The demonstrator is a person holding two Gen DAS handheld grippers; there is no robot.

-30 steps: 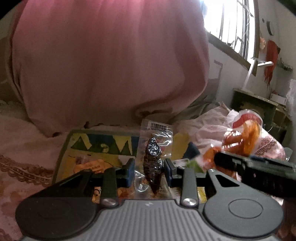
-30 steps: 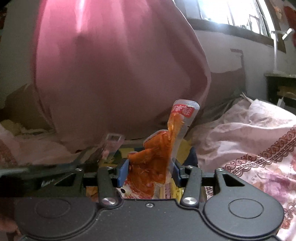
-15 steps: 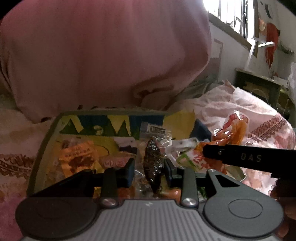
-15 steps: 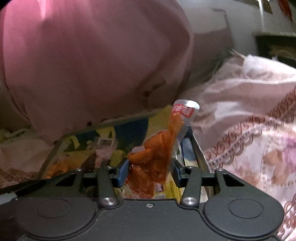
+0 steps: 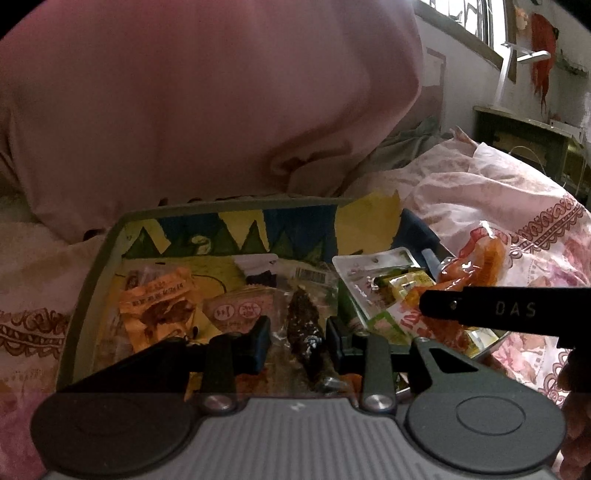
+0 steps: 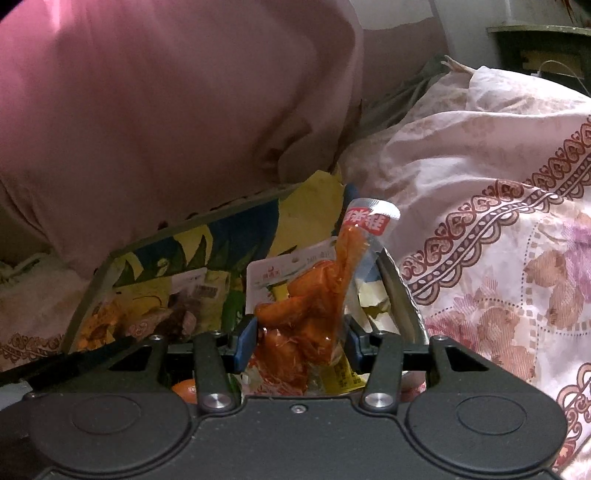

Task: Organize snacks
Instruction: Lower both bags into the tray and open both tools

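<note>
My left gripper (image 5: 298, 338) is shut on a clear packet with a dark brown snack (image 5: 303, 328) inside, held low over a storage box (image 5: 110, 240) with a yellow, blue and green lining. The box holds several snack packets, among them an orange one (image 5: 159, 306). My right gripper (image 6: 299, 341) is shut on a clear packet of orange-red snack (image 6: 314, 295) with a red label on top, over the box's (image 6: 92, 291) right end. In the left wrist view the right gripper's body crosses at the right, and the orange-red packet (image 5: 484, 258) sticks out above it.
A large pink pillow (image 5: 203, 103) rises right behind the box. Pink floral bedding (image 6: 498, 258) spreads to the right and under the box. A dark table (image 5: 524, 140) and a window (image 5: 465, 22) stand at the far right.
Both grippers have come down toward the box with their packets still held, and more of the box's inside now shows. The right gripper's body has dropped lower in the left wrist view.
</note>
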